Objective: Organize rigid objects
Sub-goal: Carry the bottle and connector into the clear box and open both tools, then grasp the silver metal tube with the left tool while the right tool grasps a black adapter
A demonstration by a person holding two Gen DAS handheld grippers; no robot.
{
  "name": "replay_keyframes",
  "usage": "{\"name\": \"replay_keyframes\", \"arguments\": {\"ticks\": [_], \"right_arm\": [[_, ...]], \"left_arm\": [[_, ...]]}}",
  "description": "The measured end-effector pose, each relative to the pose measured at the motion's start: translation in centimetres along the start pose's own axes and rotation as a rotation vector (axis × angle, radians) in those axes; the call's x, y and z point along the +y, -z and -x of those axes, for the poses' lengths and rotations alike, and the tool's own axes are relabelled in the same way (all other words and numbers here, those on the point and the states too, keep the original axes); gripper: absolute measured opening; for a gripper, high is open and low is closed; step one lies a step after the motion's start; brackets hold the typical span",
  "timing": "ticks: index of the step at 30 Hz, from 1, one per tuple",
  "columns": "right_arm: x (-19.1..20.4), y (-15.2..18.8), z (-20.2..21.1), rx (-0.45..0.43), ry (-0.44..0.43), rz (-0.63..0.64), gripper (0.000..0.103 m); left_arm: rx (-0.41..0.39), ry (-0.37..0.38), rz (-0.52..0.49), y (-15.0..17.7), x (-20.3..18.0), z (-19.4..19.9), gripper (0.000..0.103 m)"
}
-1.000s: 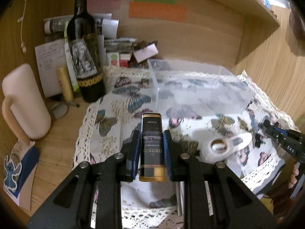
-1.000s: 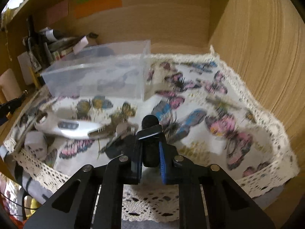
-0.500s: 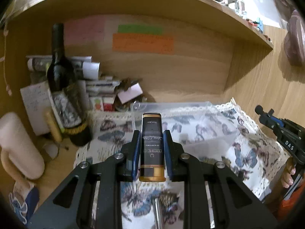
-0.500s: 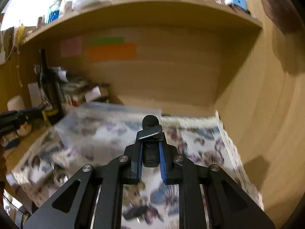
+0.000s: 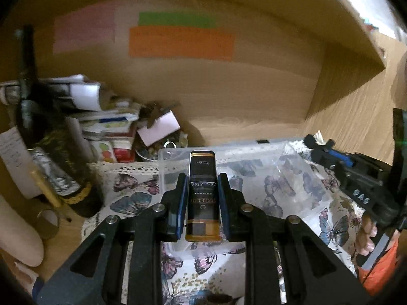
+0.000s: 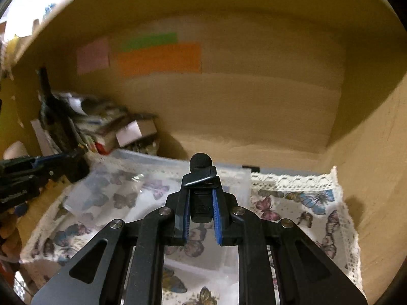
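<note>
My left gripper (image 5: 202, 185) is shut on a black and gold tube (image 5: 202, 195), held above the near wall of a clear plastic box (image 5: 287, 175) that stands on the butterfly cloth (image 5: 132, 198). My right gripper (image 6: 201, 193) is shut on a small black clip-on microphone (image 6: 202, 175), held above the same clear box (image 6: 114, 193). The right gripper also shows at the right of the left wrist view (image 5: 330, 152), over the box's right side. The left gripper shows at the left of the right wrist view (image 6: 38, 170).
A dark wine bottle (image 5: 51, 157) stands at the left with a pile of papers and small boxes (image 5: 112, 124) behind it. Coloured sticky notes (image 5: 180, 42) hang on the wooden back wall. A wooden side wall (image 6: 376, 152) closes the right. A cream object (image 5: 15, 233) lies far left.
Both grippers have risen from the cloth and moved forward over the clear box, each still holding its object. The thermometer and tape roll on the cloth have dropped out of view.
</note>
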State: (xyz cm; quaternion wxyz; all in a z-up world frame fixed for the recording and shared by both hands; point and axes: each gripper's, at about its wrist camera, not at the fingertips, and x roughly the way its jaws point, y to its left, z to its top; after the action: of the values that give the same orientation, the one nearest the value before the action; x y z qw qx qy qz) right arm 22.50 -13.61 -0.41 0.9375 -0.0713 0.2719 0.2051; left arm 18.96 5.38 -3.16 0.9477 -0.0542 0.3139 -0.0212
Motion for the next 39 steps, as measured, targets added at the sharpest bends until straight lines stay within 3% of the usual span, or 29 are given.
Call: {"name": "replay_keyframes", "arguments": {"ticks": [9, 16, 22, 24, 28, 32, 36, 39], "right_arm": [[0.2, 1.6, -5.8, 0.178, -0.032, 0.023, 0.013], [0.7, 2.3, -7.0, 0.228, -0.027, 0.076, 0.013], [0.7, 2.3, -7.2, 0.238, -0.025, 0.082, 0.015], [0.8, 2.2, -7.1, 0.241, -0.027, 0.082, 0.022], [1.4, 1.8, -5.7, 0.198, -0.007, 0.106, 0.051], [2.0, 1.1, -3.1, 0.129, 0.009, 0.130, 0.055], [2.1, 0.5, -0.1, 0.060, 0.016, 0.122, 0.074], [2.1, 0.3, 2.1, 0.014, 0.015, 0.114, 0.081]], "left_arm": [[0.136, 0.015, -0.043, 1.1, -1.1, -5.8, 0.023], [0.185, 0.025, -0.074, 1.8, -1.8, -8.3, 0.023], [0.198, 0.030, -0.073, 2.3, -2.0, -8.1, 0.026], [0.196, 0.035, -0.067, 2.2, -1.9, -7.9, 0.031], [0.153, 0.036, -0.067, 1.9, -2.1, -6.1, 0.045], [0.094, 0.016, -0.083, 1.6, -2.5, -3.9, 0.057], [0.023, 0.004, -0.087, 1.3, -2.8, -1.0, 0.075], [-0.030, -0.015, -0.097, 1.4, -2.9, 1.3, 0.084]]}}
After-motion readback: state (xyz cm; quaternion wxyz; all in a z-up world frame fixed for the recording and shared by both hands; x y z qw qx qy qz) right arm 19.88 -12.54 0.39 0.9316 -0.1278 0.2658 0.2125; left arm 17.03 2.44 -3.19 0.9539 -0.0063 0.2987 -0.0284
